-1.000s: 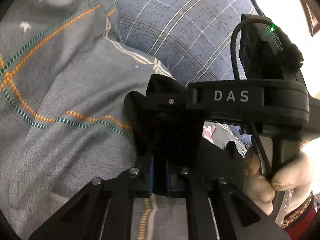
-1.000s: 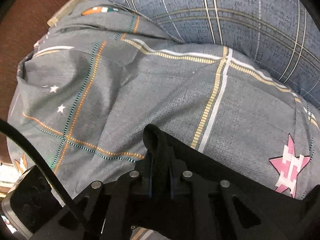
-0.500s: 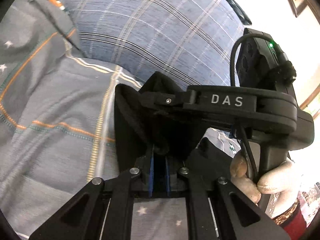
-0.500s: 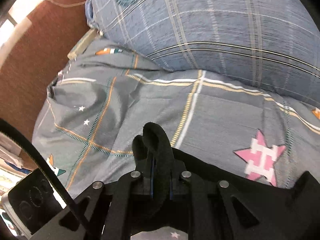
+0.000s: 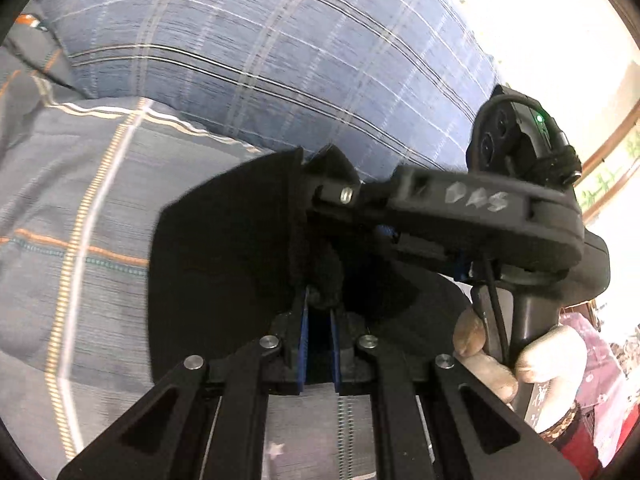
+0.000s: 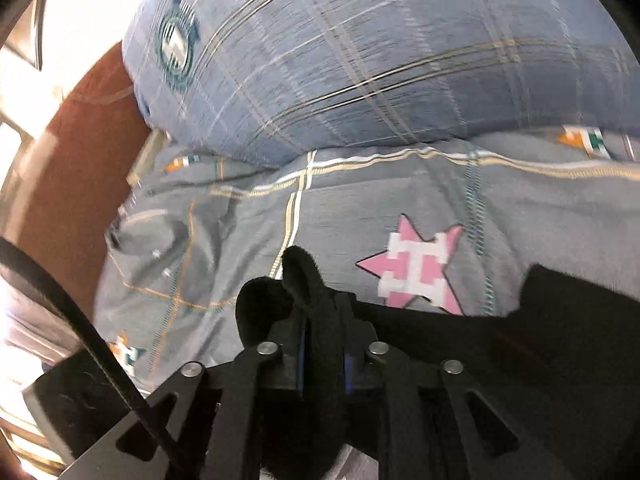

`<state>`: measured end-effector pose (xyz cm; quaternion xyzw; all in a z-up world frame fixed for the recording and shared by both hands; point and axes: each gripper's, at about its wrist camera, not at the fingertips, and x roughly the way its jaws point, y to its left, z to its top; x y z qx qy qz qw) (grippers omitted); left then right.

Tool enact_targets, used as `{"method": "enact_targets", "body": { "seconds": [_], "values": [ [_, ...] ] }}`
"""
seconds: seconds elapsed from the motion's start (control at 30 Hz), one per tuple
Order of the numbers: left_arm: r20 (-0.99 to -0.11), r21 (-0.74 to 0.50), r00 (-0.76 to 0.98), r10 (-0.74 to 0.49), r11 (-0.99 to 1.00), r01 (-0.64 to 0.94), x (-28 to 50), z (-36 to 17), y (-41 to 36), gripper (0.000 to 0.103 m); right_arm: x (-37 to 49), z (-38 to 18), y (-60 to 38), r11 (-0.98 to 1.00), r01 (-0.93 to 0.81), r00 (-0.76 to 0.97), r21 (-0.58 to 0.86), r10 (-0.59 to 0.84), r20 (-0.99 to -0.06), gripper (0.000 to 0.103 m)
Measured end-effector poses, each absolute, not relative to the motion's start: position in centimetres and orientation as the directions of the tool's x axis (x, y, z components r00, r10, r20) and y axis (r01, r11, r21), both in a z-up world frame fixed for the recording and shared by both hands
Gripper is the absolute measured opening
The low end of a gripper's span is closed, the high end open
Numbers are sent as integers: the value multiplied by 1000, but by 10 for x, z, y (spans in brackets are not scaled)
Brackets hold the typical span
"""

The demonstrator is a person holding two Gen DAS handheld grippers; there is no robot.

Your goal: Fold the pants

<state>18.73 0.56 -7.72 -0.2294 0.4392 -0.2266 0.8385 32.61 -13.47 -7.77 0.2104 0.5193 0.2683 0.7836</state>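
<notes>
The black pants [image 5: 224, 264] hang bunched above a grey patterned bedsheet [image 5: 80, 184]. My left gripper [image 5: 319, 312] is shut on a fold of the black fabric. My right gripper [image 6: 324, 320] is shut on another edge of the pants [image 6: 300, 276], and more black cloth [image 6: 568, 320] stretches off to its right. The right gripper's body [image 5: 480, 216], marked DAS, shows in the left wrist view just right of my left fingertips, held by a gloved hand [image 5: 536, 360]. Both grippers hold the pants lifted, close together.
A large blue plaid pillow [image 6: 380, 60] lies at the far side of the bed, also in the left wrist view [image 5: 260, 48]. A pink star print [image 6: 416, 268] marks the sheet. A brown headboard [image 6: 68, 168] stands at the left. Bright windows lie beyond.
Both grippers have risen and tilted up with the pants; the sheet has dropped lower in view and the pillow fills more of it. More black fabric now shows spread beside the left gripper.
</notes>
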Motion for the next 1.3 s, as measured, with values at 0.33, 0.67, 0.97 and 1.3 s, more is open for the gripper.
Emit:
{"method": "enact_targets", "body": {
  "seconds": [0.33, 0.67, 0.97, 1.3],
  "values": [
    [-669, -557, 472, -575, 807, 194, 189, -89, -29, 8, 325, -83, -164, 740, -169, 340, 651, 664, -666, 66],
    [-698, -525, 451, -556, 826, 206, 200, -95, -50, 8, 322, -94, -166, 852, -169, 346, 496, 522, -779, 9],
    [-714, -504, 413, -566, 824, 257, 209, -101, -85, 8, 317, -92, -208, 856, -102, 381, 507, 505, -775, 9],
    [-742, -530, 305, -597, 801, 278, 189, -110, -79, 25, 310, -132, -247, 861, 52, 394, 507, 449, -802, 35]
  ]
}}
